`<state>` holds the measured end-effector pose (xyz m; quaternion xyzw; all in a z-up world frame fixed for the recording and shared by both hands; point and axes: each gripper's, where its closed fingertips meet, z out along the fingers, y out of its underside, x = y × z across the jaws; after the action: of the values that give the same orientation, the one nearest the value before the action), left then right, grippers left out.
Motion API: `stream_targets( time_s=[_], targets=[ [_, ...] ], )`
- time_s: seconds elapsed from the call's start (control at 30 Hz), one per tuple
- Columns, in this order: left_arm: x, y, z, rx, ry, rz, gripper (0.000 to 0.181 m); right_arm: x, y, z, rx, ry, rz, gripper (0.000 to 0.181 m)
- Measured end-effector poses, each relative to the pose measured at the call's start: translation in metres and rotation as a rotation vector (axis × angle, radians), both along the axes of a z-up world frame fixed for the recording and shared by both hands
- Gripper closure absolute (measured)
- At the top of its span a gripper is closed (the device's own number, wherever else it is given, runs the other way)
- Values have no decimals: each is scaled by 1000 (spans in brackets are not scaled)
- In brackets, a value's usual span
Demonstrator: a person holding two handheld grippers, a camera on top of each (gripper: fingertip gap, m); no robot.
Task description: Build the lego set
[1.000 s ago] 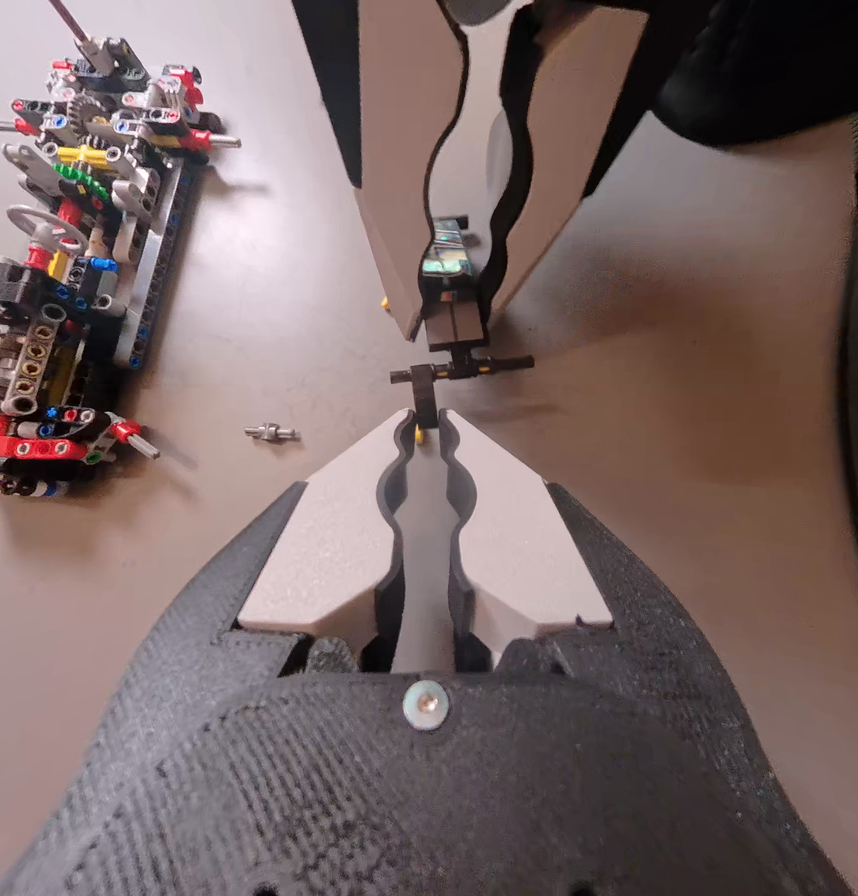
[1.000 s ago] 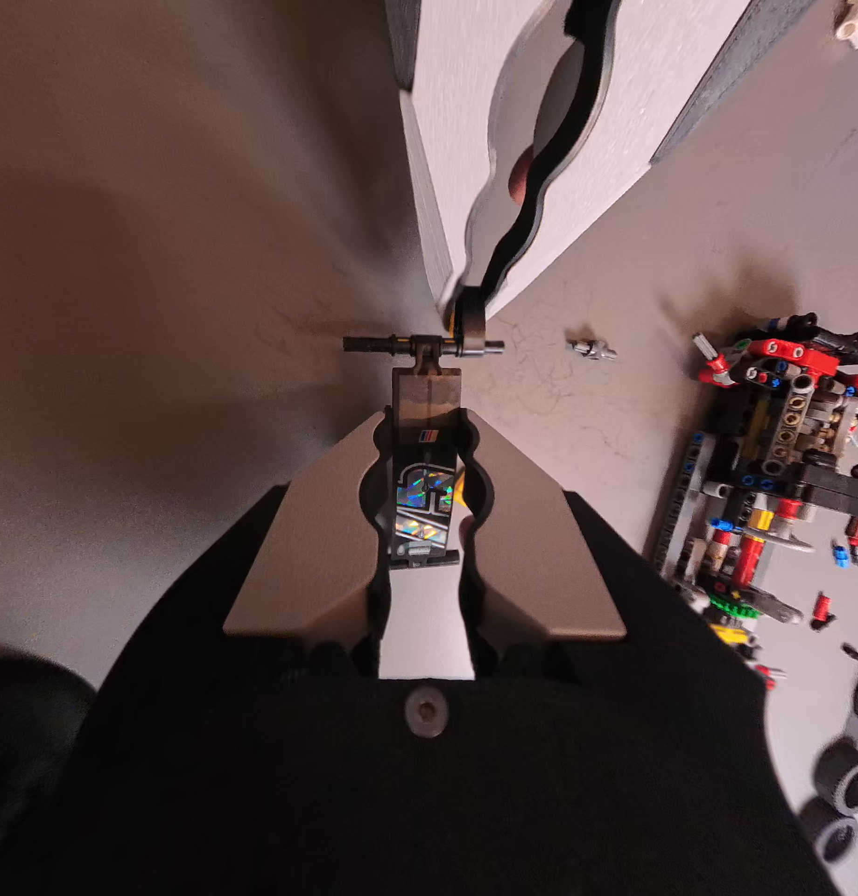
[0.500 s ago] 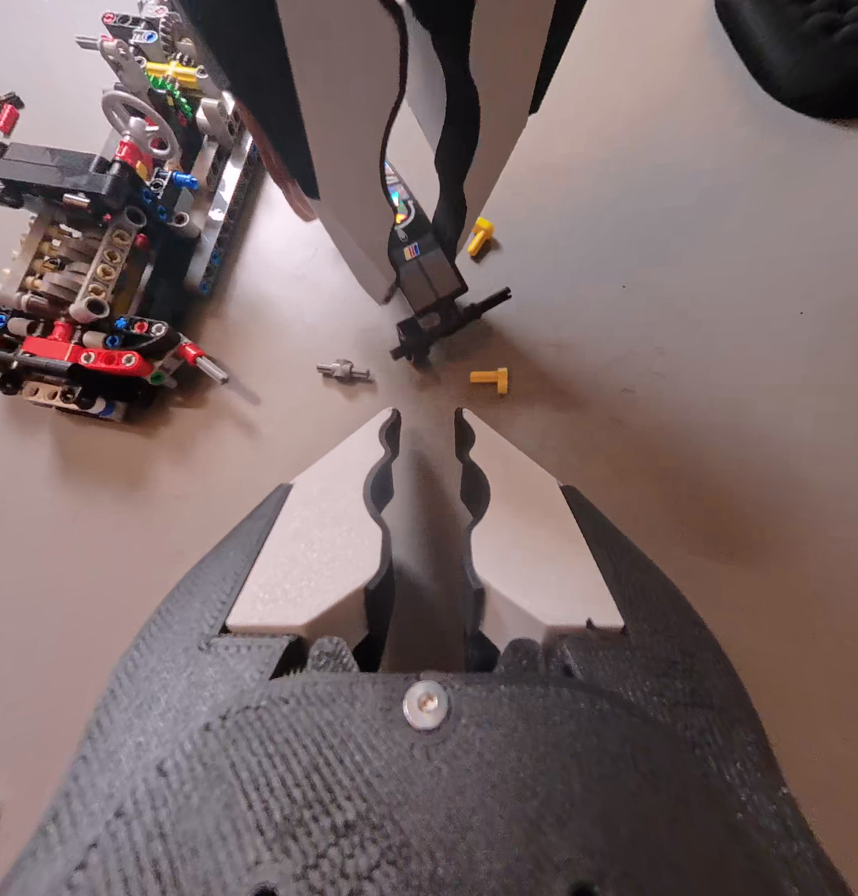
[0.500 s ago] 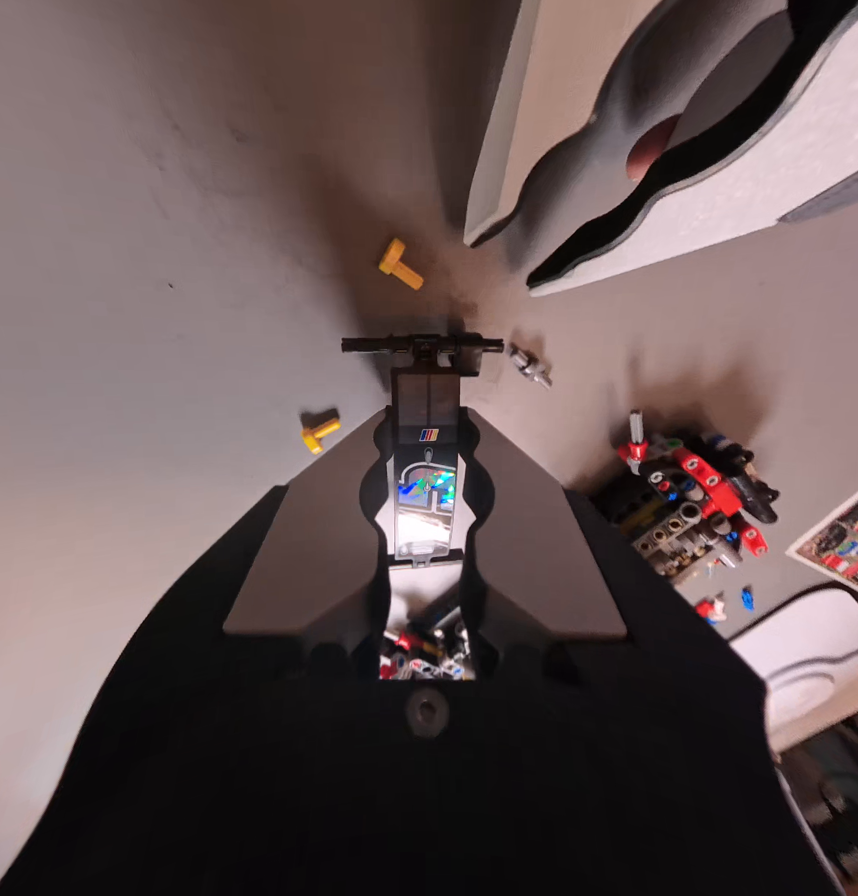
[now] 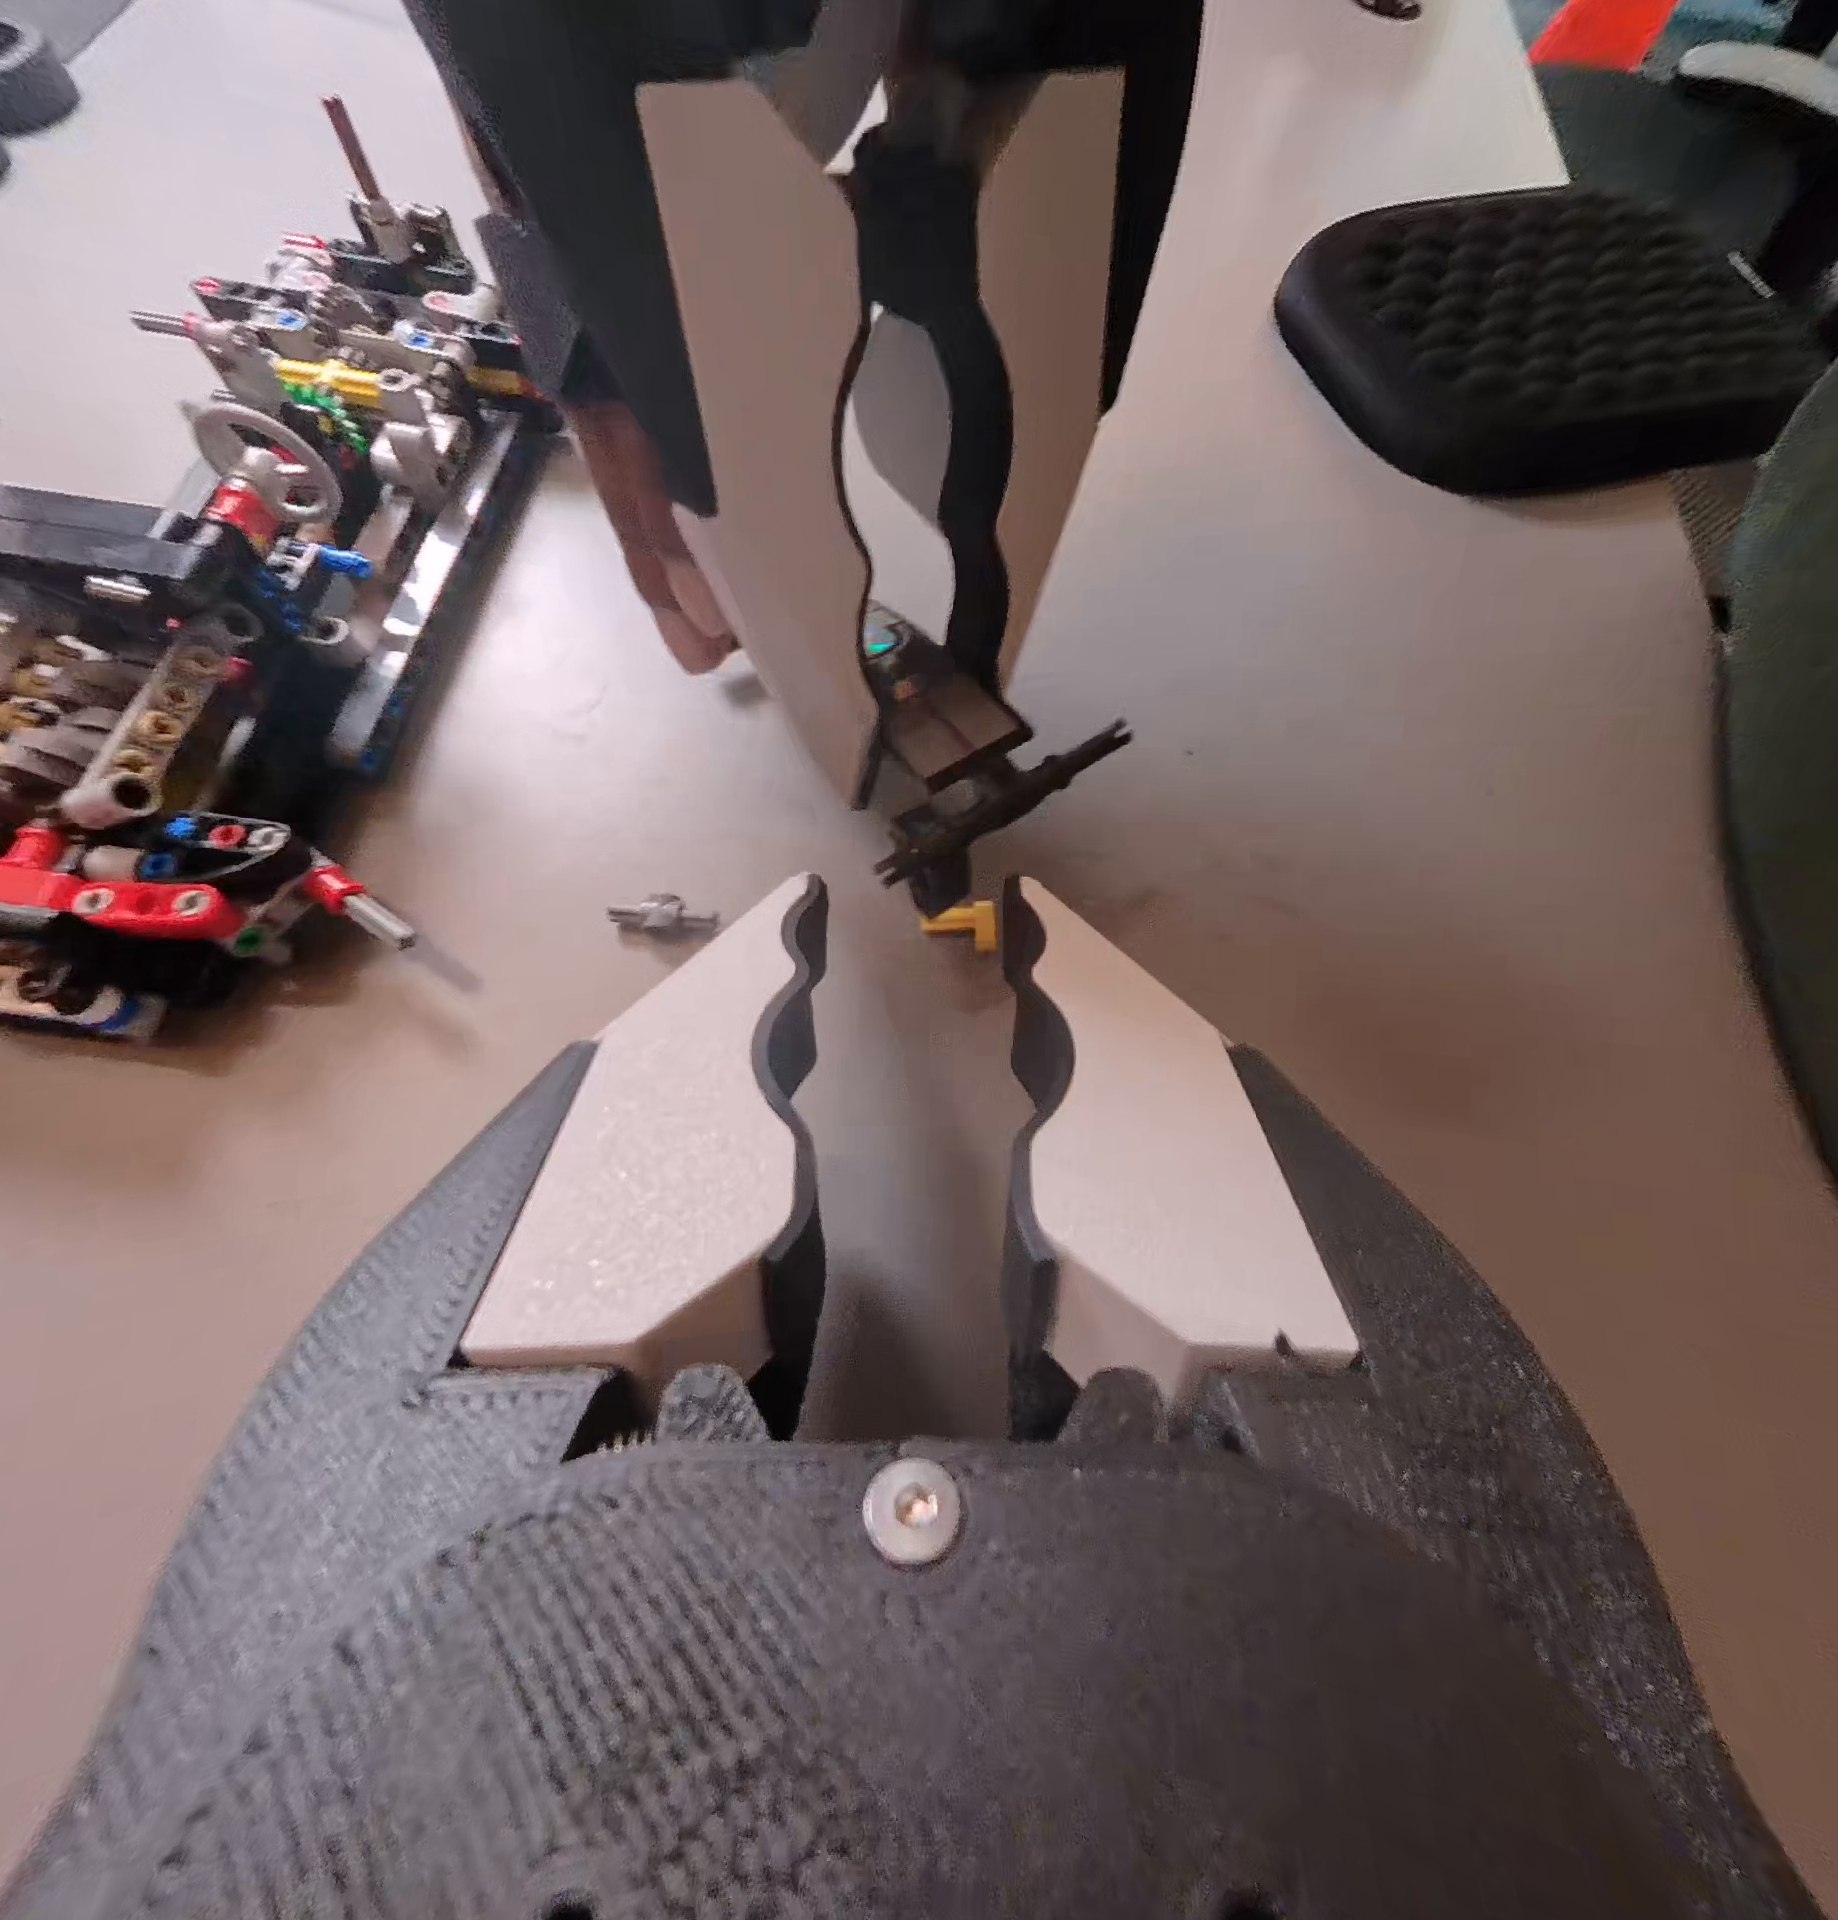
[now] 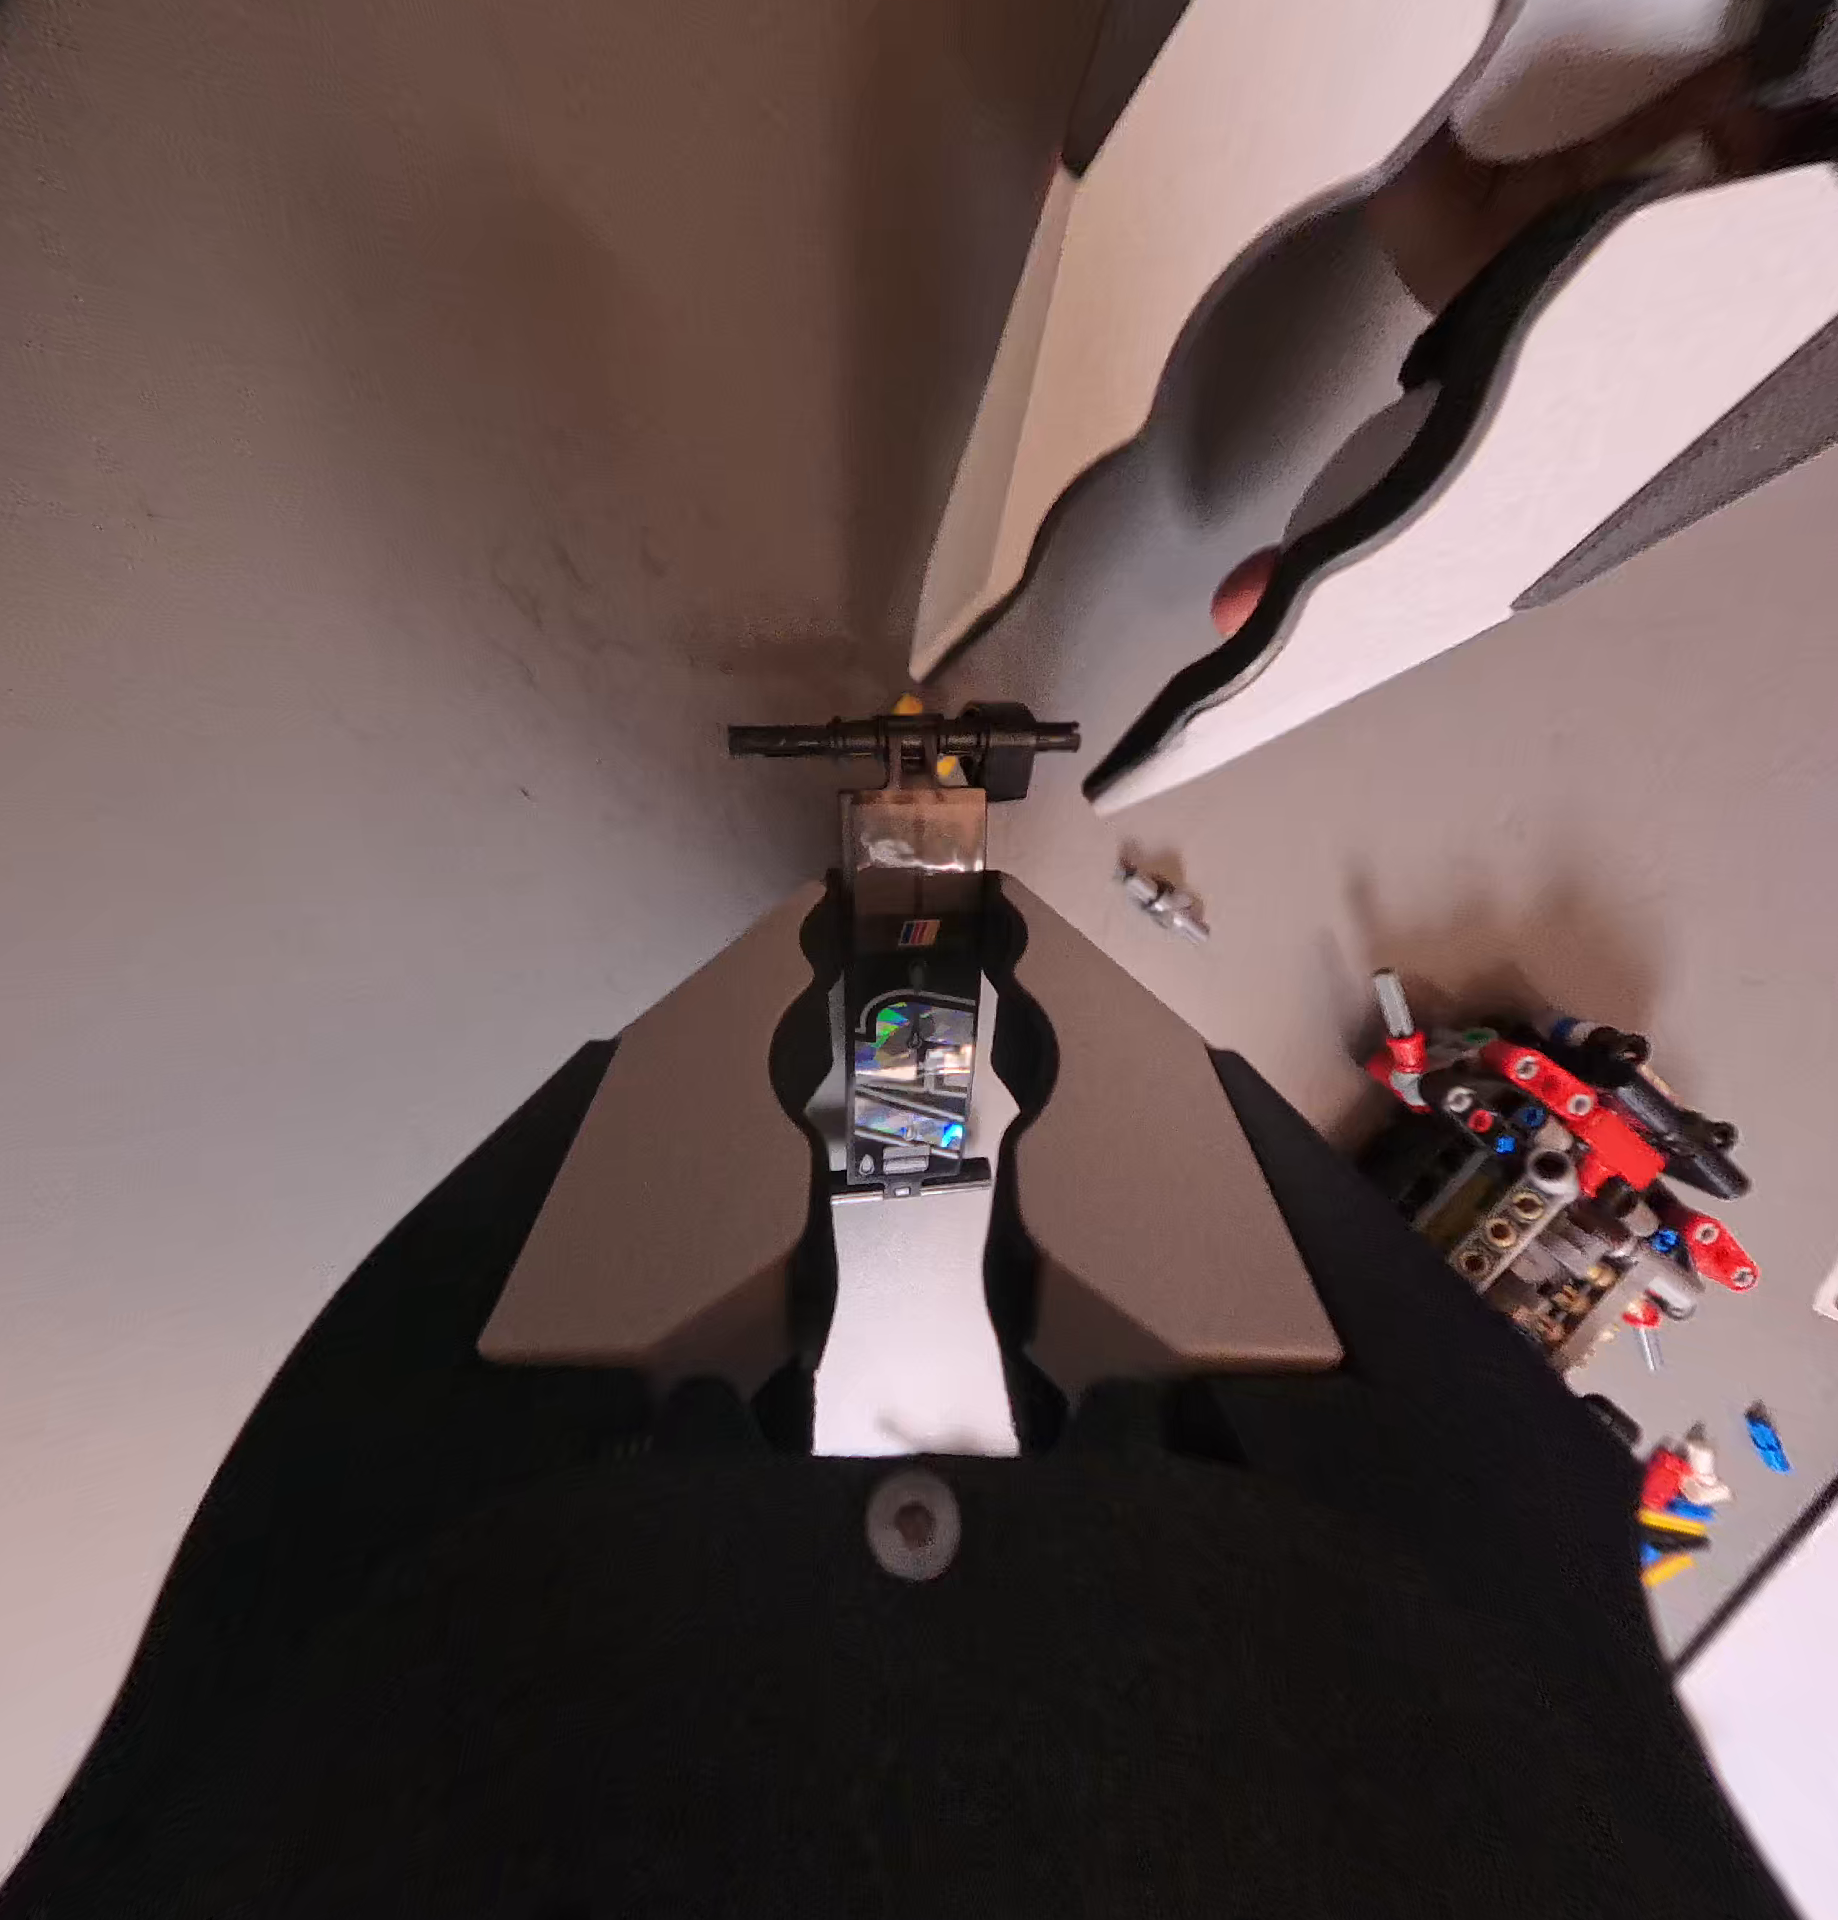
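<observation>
My right gripper (image 6: pixel 913 904) is shut on a black panel with a shiny sticker (image 6: pixel 910 1039). A black axle with a connector (image 6: pixel 894 740) sticks out crosswise at the panel's far end, close to the table. In the left wrist view the panel (image 5: pixel 941 717) and axle (image 5: pixel 1003 805) hang tilted just beyond my left gripper (image 5: pixel 913 904). My left gripper is open and empty, and a yellow pin (image 5: pixel 962 923) lies on the table between its tips. It also shows in the right wrist view (image 6: pixel 1008 732), with its tips on either side of the axle's end.
The part-built Lego chassis (image 5: pixel 167 623) lies on the left of the brown table, and also shows in the right wrist view (image 6: pixel 1549 1174). A small grey pin (image 5: pixel 660 914) lies loose near my left fingertip. Tyres (image 5: pixel 1 83) are far left. A black chair pad (image 5: pixel 1549 343) is beyond the table's right edge. Left and right tips are no more than a few centimetres apart.
My left gripper let go of the black connector on the axle, opened and drew back. It now stands wider open around the yellow pin. My right gripper kept its hold on the panel.
</observation>
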<state>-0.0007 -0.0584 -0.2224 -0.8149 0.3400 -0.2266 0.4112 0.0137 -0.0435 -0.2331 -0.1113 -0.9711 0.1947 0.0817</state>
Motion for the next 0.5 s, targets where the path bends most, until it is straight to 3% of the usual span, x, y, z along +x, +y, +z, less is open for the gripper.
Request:
stream_targets(
  time_s=[0.2, 0.5],
  targets=[
    [4, -2, -15, -59, 40, -4, 176, -3, 20, -17, 152, -9, 9, 158],
    [-8, 3, -19, -46, 93, 45, 175, -7, 36, -19, 364, -36, 107, 158]
  ],
)
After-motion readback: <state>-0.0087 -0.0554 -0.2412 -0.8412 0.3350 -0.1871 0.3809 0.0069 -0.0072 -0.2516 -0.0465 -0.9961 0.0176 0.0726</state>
